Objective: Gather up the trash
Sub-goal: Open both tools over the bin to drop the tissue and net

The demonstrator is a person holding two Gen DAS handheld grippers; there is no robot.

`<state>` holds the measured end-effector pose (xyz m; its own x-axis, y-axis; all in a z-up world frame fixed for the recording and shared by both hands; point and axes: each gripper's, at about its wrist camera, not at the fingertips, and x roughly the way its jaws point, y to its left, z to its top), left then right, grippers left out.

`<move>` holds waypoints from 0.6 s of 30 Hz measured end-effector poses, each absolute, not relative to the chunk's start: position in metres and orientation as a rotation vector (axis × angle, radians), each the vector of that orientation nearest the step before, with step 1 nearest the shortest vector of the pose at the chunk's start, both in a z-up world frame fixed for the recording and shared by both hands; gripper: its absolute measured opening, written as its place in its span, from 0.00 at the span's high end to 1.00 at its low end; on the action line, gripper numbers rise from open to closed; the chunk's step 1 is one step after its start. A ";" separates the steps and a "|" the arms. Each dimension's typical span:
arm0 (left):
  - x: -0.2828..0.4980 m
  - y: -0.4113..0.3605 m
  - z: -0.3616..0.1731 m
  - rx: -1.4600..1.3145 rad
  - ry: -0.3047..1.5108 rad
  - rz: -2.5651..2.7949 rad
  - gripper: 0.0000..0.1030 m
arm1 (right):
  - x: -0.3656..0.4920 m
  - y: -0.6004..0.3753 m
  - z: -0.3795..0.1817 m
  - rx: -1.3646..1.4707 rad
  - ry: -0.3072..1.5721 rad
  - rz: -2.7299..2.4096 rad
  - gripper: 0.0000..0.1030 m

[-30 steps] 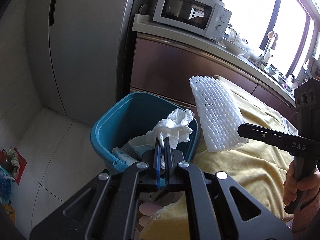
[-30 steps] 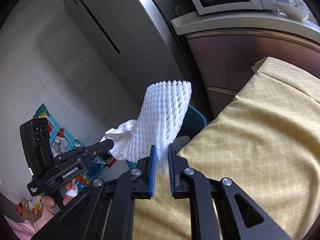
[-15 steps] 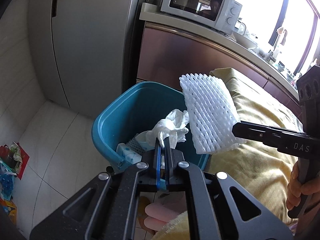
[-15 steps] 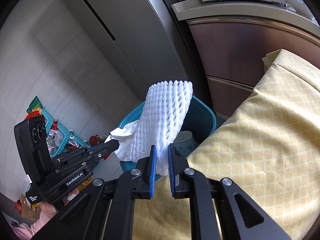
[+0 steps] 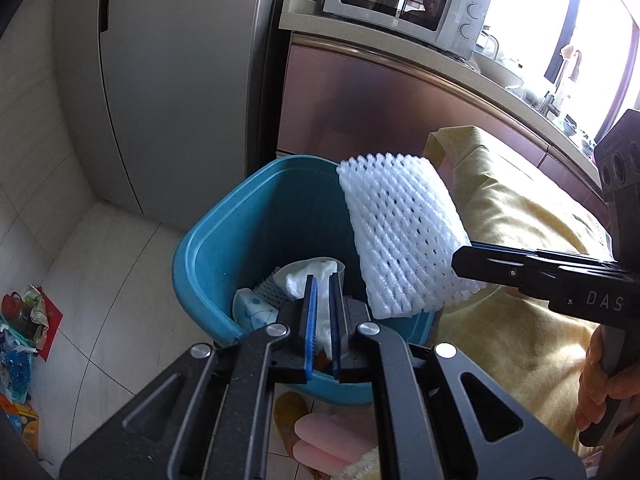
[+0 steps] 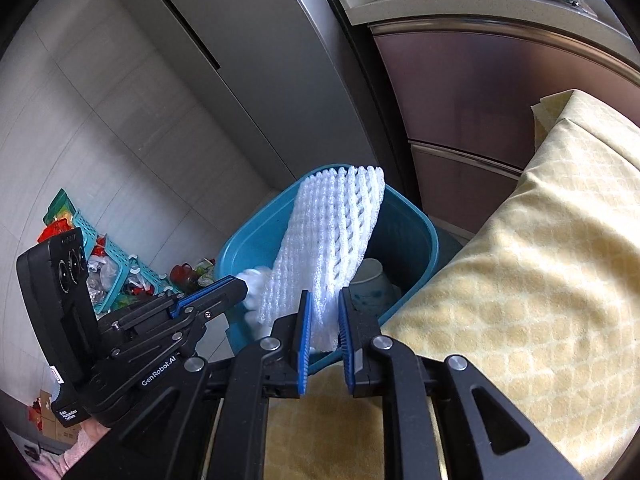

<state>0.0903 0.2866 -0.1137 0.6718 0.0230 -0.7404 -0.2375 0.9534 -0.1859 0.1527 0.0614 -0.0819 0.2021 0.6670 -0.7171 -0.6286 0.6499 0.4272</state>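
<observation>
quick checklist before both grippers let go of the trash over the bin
1. Blue bin below both loads, mouth open: ok.
2. White foam net over the bin's opening, not the yellow cloth: ok in the right wrist view; its lower corner sits near the bin's rim by the cloth.
3. Right gripper jaws are opening, net between them, not dropped yet: ok.
4. Left gripper low over the bin's inside, white tissue between its fingers: ok.
5. Tissue free of the pads: cannot tell.
6. Room in the bin, some trash at the bottom: ok.
</observation>
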 end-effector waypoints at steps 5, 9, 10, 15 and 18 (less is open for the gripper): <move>0.090 0.286 -0.114 -0.276 0.823 0.154 0.90 | 0.154 0.062 -0.086 0.052 1.036 0.899 0.85; 0.089 0.286 -0.112 -0.281 0.816 0.155 0.88 | 0.156 0.060 -0.088 0.062 1.036 0.899 0.84; 0.089 0.285 -0.111 -0.283 0.814 0.152 0.87 | 0.156 0.059 -0.088 0.064 1.035 0.899 0.85; 0.083 0.281 -0.104 -0.284 0.795 0.142 0.85 | 0.154 0.050 -0.087 0.077 1.027 0.907 0.84; 0.079 0.279 -0.099 -0.287 0.779 0.132 0.83 | 0.155 0.046 -0.087 0.090 1.022 0.900 0.82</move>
<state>0.0795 0.2790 -0.0988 0.7058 0.0113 -0.7084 -0.2218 0.9531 -0.2058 0.1550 0.0459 -0.0865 0.2077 0.6846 -0.6987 -0.6064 0.6505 0.4572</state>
